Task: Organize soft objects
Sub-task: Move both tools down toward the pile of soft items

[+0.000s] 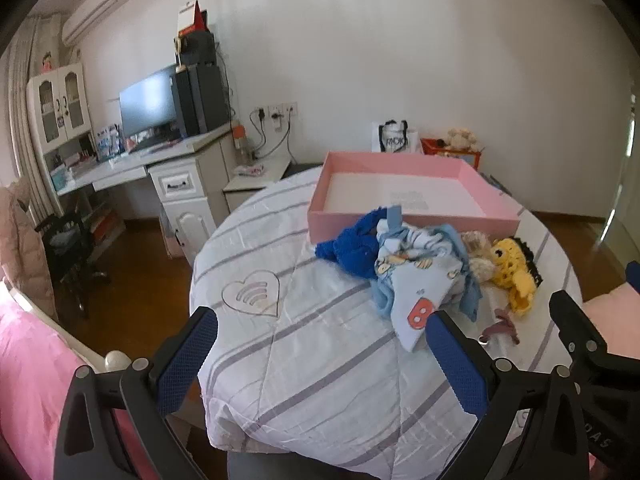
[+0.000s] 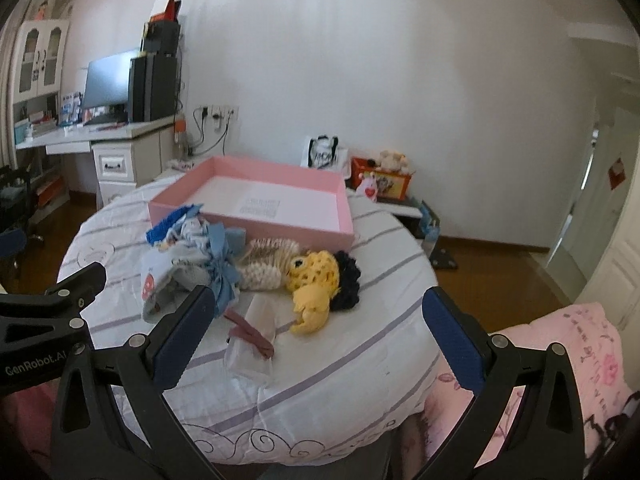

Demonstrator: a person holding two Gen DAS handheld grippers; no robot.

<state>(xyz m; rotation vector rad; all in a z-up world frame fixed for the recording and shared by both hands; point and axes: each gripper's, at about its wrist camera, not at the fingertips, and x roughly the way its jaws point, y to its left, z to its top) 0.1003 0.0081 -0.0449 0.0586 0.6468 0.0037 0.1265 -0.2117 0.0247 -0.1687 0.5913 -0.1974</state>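
Note:
A shallow pink box (image 1: 408,226) (image 2: 256,226) lies empty at the far side of a round table under a striped white cloth (image 1: 312,360) (image 2: 360,344). In front of it sits a heap: a dark blue knit piece (image 1: 352,250), a light blue printed garment (image 1: 420,276) (image 2: 188,256), a beige plush (image 2: 268,260) and a yellow crocheted toy with black hair (image 1: 514,268) (image 2: 316,284). A clear bag with a reddish-brown item (image 2: 252,340) lies nearer. My left gripper (image 1: 322,356) and right gripper (image 2: 316,340) hover open above the near table edge, holding nothing.
A white desk (image 1: 132,164) with a monitor and a computer tower stands at the back left, with a black chair (image 1: 68,248) beside it. Pink bedding (image 2: 560,364) lies at the right. A red toy crate (image 2: 380,178) and a white bag sit by the far wall.

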